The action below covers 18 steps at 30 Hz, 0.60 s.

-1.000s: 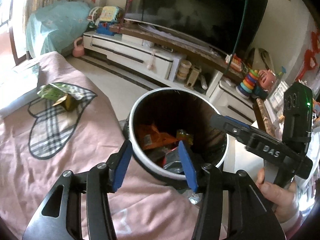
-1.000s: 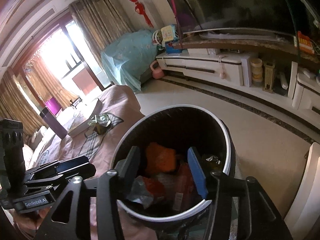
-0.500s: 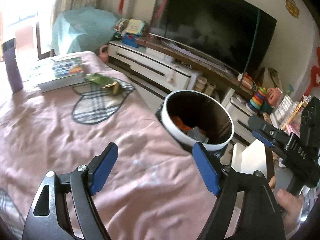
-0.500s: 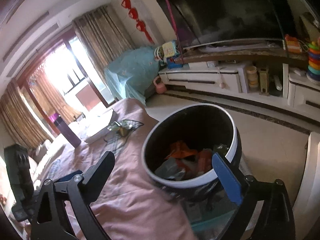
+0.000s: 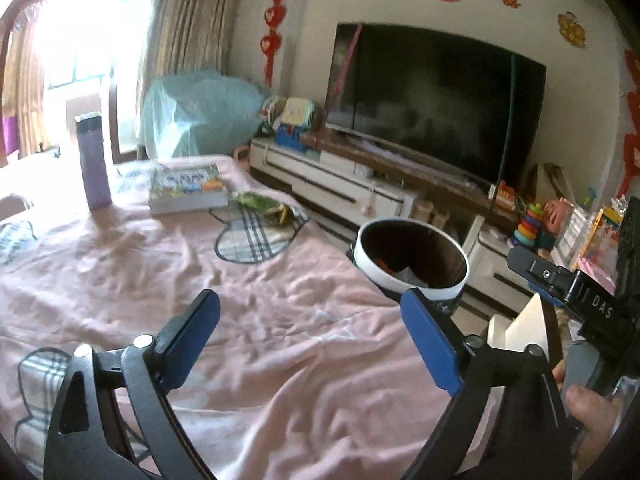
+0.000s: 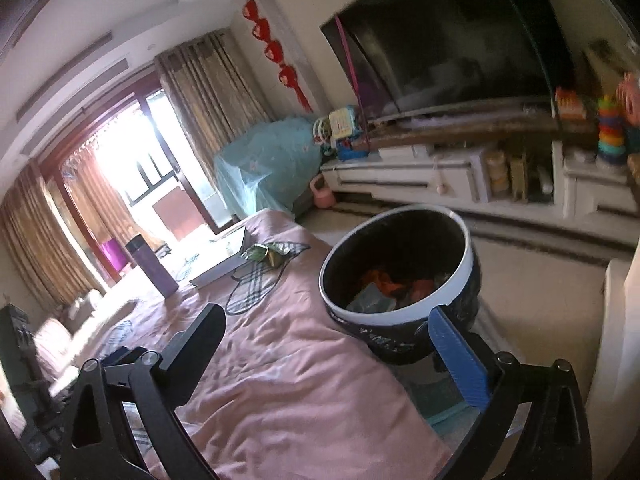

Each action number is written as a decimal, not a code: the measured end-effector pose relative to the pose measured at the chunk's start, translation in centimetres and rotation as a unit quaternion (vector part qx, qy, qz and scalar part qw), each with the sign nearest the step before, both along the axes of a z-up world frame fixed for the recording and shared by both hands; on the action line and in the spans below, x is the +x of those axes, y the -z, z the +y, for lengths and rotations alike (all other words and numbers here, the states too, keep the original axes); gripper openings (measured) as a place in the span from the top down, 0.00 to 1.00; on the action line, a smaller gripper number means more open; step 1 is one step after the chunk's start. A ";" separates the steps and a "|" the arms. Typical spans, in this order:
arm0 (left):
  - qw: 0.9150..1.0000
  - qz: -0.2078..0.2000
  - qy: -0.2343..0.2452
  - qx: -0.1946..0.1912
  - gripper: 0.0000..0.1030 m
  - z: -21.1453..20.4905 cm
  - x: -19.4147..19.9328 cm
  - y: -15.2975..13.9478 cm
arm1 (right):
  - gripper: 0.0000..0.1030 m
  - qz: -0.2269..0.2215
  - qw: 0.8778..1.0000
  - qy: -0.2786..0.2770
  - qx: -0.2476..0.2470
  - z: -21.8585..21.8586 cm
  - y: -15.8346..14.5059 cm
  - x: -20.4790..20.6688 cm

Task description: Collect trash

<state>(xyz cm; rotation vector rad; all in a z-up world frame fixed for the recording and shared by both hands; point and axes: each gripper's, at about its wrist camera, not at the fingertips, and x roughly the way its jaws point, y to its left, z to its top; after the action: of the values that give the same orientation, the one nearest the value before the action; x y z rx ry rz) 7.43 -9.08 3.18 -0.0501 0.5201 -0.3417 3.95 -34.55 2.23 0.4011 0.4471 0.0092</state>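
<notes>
A black trash bin with a white rim (image 5: 400, 285) (image 6: 440, 300) stands off the pink-covered table's far right edge. Orange wrappers and a grey packet (image 6: 384, 284) lie inside it. A crumpled green wrapper (image 5: 260, 202) (image 6: 264, 251) rests on the plaid heart patch near the far edge. My left gripper (image 5: 308, 304) hovers over the cloth short of the bin, its jaws opening with nothing between them. My right gripper (image 6: 326, 316) is open and empty, its blue pad (image 6: 460, 360) in front of the bin's near wall.
A purple bottle (image 5: 94, 168) (image 6: 152, 268) and a book (image 5: 186, 188) (image 6: 220, 262) sit at the table's far side. Beyond the bin are a white TV cabinet (image 5: 340, 186) and a large screen. A hand (image 5: 588, 408) grips a black handle at the right.
Both grippers have drawn back from over the bin and spread their jaws wide. The bin now looks smaller and farther off, and more of the table shows.
</notes>
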 end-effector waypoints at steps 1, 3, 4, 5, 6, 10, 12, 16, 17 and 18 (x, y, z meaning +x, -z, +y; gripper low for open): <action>1.000 -0.016 -0.004 0.001 0.02 0.1 -0.6 -0.3 | 0.01 -0.007 1.000 0.006 -0.014 0.5 -0.3 -0.4; 0.999 -0.044 -0.014 0.005 0.00 0.2 -1.6 -0.8 | 0.00 -0.028 0.998 0.018 -0.046 1.2 -1.1 -1.4; 0.998 -0.053 -0.018 0.007 0.00 0.2 -2.1 -1.0 | 0.00 -0.042 0.997 0.026 -0.062 1.7 -1.5 -2.0; 0.998 -0.064 -0.025 0.012 0.00 0.2 -2.5 -1.1 | 0.00 -0.055 0.995 0.035 -0.077 2.1 -1.8 -2.5; 0.997 -0.069 -0.030 0.016 0.00 0.2 -2.7 -1.0 | 0.00 -0.069 0.992 0.044 -0.095 2.5 -2.1 -3.1; 0.994 -0.093 -0.053 0.030 0.00 0.4 -3.6 -0.7 | 0.00 -0.096 0.984 0.065 -0.136 3.5 -2.1 -4.1; 0.993 -0.096 -0.060 0.035 0.00 0.5 -3.7 -0.5 | 0.00 -0.103 0.981 0.069 -0.151 3.8 -2.0 -4.4; 0.992 -0.097 -0.077 0.039 0.00 0.9 -3.7 -0.2 | 0.00 -0.104 0.979 0.075 -0.159 4.0 -1.4 -4.5; 0.991 -0.098 -0.083 0.042 0.00 0.9 -3.6 -0.1 | 0.00 -0.103 0.979 0.076 -0.157 3.8 -1.2 -4.5; 0.990 -0.100 -0.088 0.044 0.00 1.0 -3.6 0.0 | 0.00 -0.102 0.979 0.077 -0.156 3.7 -1.0 -4.5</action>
<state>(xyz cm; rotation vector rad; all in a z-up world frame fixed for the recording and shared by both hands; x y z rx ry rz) 3.84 -8.13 3.17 0.0236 0.3289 -0.1480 -0.53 -30.82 3.27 0.1225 0.2073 -0.1680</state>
